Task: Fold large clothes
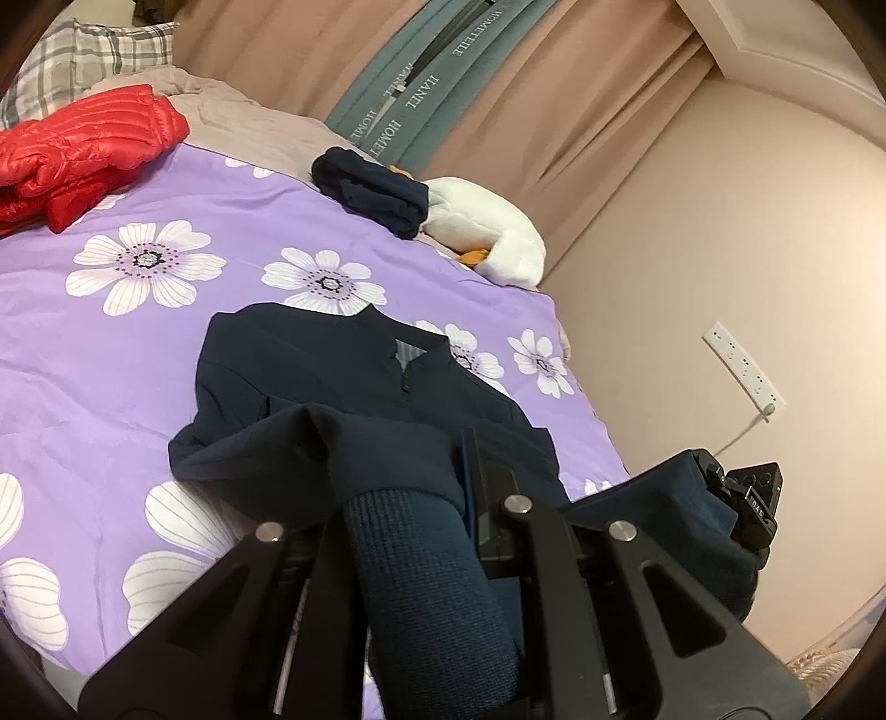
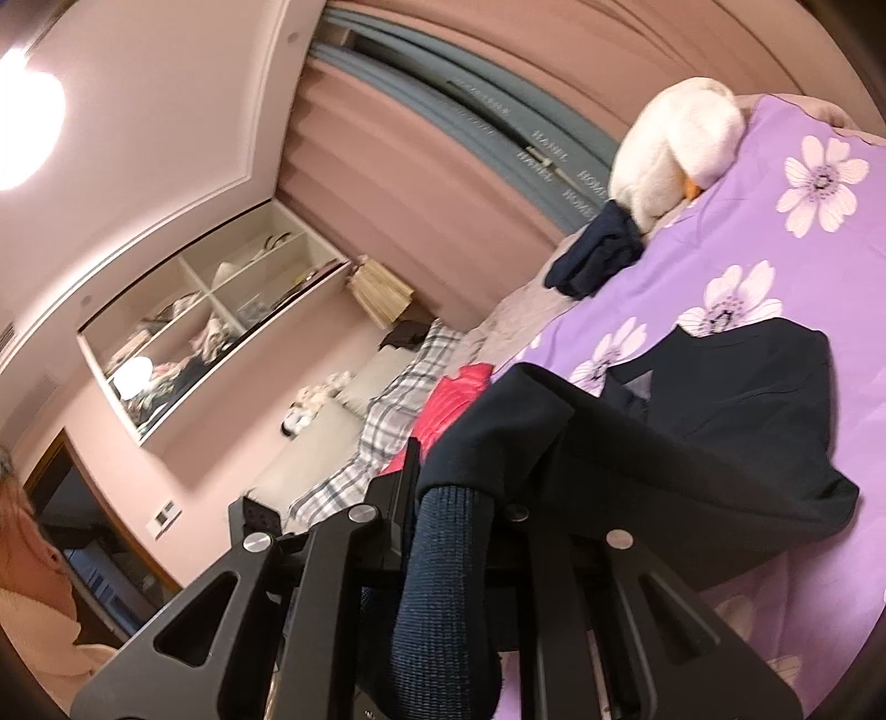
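Note:
A navy jacket (image 1: 354, 387) lies on the purple flowered bedspread (image 1: 111, 360), collar toward the far side, its lower part lifted and folded over toward the collar. My left gripper (image 1: 398, 487) is shut on the jacket's ribbed hem (image 1: 415, 565), which hangs down between the fingers. At the right edge of the left wrist view my right gripper (image 1: 747, 498) holds up another stretch of the navy cloth. In the right wrist view my right gripper (image 2: 459, 493) is shut on the ribbed hem (image 2: 443, 565), with the jacket body (image 2: 720, 410) spread beyond it.
A red puffer jacket (image 1: 88, 160) lies at the far left of the bed. A folded dark garment (image 1: 371, 188) and a white plush toy (image 1: 493, 232) sit by the curtains. There is a plaid pillow (image 1: 83, 50), a wall socket (image 1: 742, 371), and a person (image 2: 33, 609) beside the bed.

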Demonstrator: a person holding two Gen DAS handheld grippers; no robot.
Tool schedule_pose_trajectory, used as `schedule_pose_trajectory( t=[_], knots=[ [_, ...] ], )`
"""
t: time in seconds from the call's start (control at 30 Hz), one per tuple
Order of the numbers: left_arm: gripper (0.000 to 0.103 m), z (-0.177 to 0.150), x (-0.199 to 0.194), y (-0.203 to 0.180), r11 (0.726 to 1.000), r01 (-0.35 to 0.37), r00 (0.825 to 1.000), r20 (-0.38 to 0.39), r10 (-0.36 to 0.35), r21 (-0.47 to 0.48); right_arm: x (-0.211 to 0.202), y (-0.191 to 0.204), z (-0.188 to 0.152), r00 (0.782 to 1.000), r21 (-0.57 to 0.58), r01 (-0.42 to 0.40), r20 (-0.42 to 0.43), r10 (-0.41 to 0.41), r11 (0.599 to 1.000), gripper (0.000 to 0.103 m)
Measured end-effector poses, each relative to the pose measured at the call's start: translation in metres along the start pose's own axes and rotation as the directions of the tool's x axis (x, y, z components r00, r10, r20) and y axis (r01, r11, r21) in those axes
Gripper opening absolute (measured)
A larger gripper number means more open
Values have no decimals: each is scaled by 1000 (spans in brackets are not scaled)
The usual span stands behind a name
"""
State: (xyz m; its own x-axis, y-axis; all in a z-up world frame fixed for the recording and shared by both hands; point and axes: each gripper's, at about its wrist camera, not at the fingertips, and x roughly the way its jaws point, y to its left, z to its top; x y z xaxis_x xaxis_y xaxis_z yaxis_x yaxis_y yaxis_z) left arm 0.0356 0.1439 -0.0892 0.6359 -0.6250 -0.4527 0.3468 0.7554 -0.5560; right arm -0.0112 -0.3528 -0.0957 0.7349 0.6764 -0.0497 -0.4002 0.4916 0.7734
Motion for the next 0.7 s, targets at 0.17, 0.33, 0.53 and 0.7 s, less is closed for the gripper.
schedule_pose_trajectory(
  t=[0.17, 0.33, 0.53, 0.7],
  knots=[
    [10, 8, 8, 6, 1000, -27, 1000, 11, 27, 2, 0, -12, 5, 999, 8, 47, 23, -48, 999, 14],
    [10, 15, 14, 14, 999, -43, 999, 18, 44, -12, 5, -19, 10, 995, 2, 92, 35, -92, 996, 14],
    [10, 23, 20, 27, 998, -59, 998, 26, 60, -32, 12, -24, 16, 990, -5, 134, 46, -134, 991, 14],
    [10, 28, 24, 33, 997, -68, 997, 34, 70, -40, 16, -26, 21, 986, -15, 162, 52, -161, 987, 14]
  ],
)
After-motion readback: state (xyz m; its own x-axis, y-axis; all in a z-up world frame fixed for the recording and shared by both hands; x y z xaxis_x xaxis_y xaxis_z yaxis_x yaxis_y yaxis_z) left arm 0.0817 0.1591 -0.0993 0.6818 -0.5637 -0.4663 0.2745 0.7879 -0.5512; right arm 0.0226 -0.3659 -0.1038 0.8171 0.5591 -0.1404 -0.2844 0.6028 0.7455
